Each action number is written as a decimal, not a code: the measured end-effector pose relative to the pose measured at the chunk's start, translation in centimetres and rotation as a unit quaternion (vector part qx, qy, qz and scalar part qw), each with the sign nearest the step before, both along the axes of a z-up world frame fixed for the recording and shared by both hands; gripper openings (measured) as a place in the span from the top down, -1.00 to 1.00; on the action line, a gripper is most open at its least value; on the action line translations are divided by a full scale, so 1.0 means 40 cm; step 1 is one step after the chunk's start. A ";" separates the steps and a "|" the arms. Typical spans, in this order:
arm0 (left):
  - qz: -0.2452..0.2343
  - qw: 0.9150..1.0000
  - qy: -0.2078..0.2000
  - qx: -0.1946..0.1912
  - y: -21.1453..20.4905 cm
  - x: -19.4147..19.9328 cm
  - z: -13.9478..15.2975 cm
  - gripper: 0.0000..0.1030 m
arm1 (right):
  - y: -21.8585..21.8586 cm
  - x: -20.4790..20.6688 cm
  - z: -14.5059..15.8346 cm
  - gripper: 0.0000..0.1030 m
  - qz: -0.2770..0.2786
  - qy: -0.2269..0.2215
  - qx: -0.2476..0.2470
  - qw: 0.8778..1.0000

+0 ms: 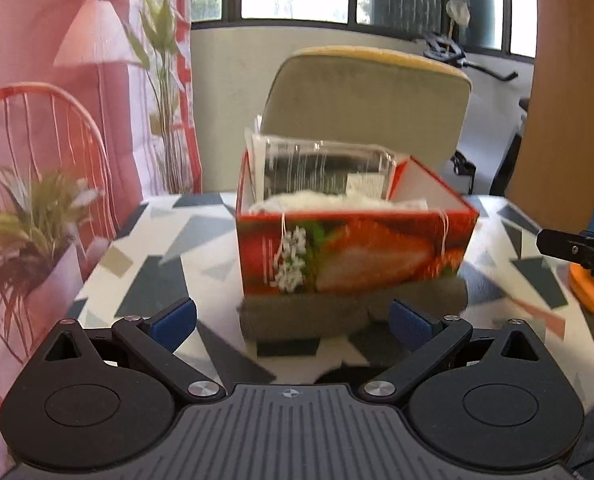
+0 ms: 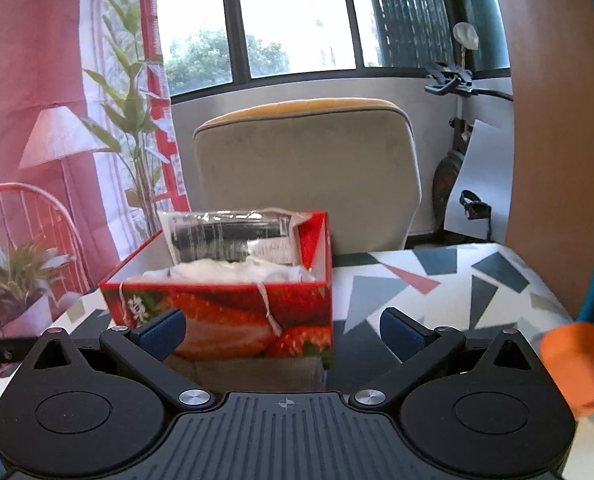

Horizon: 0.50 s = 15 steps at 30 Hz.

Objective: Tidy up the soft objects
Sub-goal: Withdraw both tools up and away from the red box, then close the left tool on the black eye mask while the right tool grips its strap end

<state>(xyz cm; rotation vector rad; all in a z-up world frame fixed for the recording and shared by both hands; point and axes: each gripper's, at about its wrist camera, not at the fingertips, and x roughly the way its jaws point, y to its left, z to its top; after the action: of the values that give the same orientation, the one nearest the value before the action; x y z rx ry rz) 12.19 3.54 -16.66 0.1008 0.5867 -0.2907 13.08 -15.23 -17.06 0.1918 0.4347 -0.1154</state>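
the left gripper [image 1: 293, 322] is hovering low over the patterned tablecloth [image 1: 169, 256] with its blue-padded fingers spread wide, holding nothing. straight ahead of it a strawberry-printed box [image 1: 353, 250] is sitting on a folded grey cloth [image 1: 309, 316], which is lying just between and beyond the fingertips. the right gripper [image 2: 283, 330] is also gaping wide and empty, the same box [image 2: 233, 316] ahead to its left. white soft fabric [image 2: 233, 272] and a clear plastic packet [image 2: 229, 236] are filling the box.

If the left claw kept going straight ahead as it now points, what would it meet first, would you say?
Most likely the grey folded cloth lying between the open left claw tips, under the strawberry box; depth is hard to judge.
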 end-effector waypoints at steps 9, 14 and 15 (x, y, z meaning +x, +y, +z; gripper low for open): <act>0.010 0.999 0.028 0.015 0.002 -0.017 -0.093 -1.00 | 0.031 -0.032 -0.103 -0.99 0.006 0.026 -0.002 1.000; 0.007 0.999 0.037 -0.010 0.023 -0.003 -0.126 -1.00 | 0.052 -0.030 -0.165 -0.89 0.032 0.046 -0.018 0.998; 0.005 0.999 0.034 -0.010 0.025 0.000 -0.133 -1.00 | 0.054 -0.026 -0.176 -0.83 0.040 0.050 -0.016 0.998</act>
<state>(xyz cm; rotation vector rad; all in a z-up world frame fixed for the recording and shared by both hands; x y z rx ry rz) 12.19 4.53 -21.97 0.0682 0.6513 -0.2921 12.04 -13.07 -24.08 0.1372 0.5397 -0.0527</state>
